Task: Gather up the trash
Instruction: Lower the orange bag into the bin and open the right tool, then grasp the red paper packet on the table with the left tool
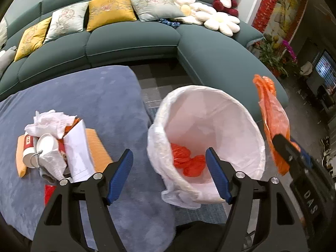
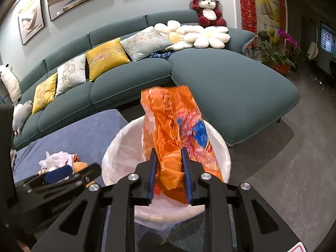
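Nearest the lens, the right gripper (image 2: 169, 168) has its jaws part-way apart with an orange plastic bag (image 2: 172, 126) between them; whether the pads grip it cannot be told. The bag's long axis rises away from the fingers, directly over the white-lined bin (image 2: 117, 153), so a drop should land inside. The left gripper (image 1: 169, 176) stands wide and empty; the trash pile (image 1: 56, 145) on the blue rug (image 1: 94, 96) lies to its left, nearer this hand. Beyond is the green sofa (image 2: 231, 79).

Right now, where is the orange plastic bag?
The orange plastic bag hangs between the right gripper's fingers, above the white-lined trash bin, in front of the teal sofa.
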Demonstrator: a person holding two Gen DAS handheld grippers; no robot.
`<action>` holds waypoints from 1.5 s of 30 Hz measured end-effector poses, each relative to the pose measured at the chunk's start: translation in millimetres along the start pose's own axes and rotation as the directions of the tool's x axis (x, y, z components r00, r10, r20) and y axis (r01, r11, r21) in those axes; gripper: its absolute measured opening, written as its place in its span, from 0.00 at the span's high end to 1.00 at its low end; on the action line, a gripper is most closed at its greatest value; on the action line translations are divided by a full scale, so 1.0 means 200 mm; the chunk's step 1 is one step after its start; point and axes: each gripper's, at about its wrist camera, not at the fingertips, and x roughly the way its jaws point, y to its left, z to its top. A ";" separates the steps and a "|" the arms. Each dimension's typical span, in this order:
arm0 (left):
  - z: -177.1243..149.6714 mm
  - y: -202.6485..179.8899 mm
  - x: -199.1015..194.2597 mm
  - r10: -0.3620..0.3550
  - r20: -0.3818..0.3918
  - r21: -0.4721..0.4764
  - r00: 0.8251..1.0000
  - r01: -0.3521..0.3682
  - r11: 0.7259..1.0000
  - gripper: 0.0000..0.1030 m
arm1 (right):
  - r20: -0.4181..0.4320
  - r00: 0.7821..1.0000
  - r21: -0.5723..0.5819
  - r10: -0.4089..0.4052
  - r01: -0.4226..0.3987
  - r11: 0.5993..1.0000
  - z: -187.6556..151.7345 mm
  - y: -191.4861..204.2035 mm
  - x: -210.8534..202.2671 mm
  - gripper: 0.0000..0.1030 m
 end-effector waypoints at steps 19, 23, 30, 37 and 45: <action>-0.15 0.33 -0.16 0.051 0.008 -0.125 0.999 -0.050 0.991 0.23 | 0.040 0.999 -0.046 0.016 -0.014 0.999 -0.01 0.23 -0.16 0.42; -0.19 0.44 -0.21 0.060 0.011 -0.166 0.998 -0.058 0.984 0.20 | 0.033 0.999 -0.065 0.035 -0.033 0.997 -0.05 0.30 -0.20 0.41; -0.31 0.63 -0.27 0.104 -0.007 -0.224 0.995 -0.102 0.969 0.20 | 0.018 0.998 -0.100 0.068 -0.066 0.993 -0.14 0.43 -0.23 0.37; -0.44 0.85 -0.28 0.131 -0.045 -0.307 0.990 -0.138 0.942 0.20 | -0.025 0.995 -0.147 0.096 -0.099 0.984 -0.26 0.57 -0.23 0.37; -0.56 1.04 -0.24 0.152 -0.093 -0.353 0.984 -0.175 0.919 0.20 | -0.075 0.990 -0.180 0.119 -0.131 0.975 -0.38 0.69 -0.19 0.33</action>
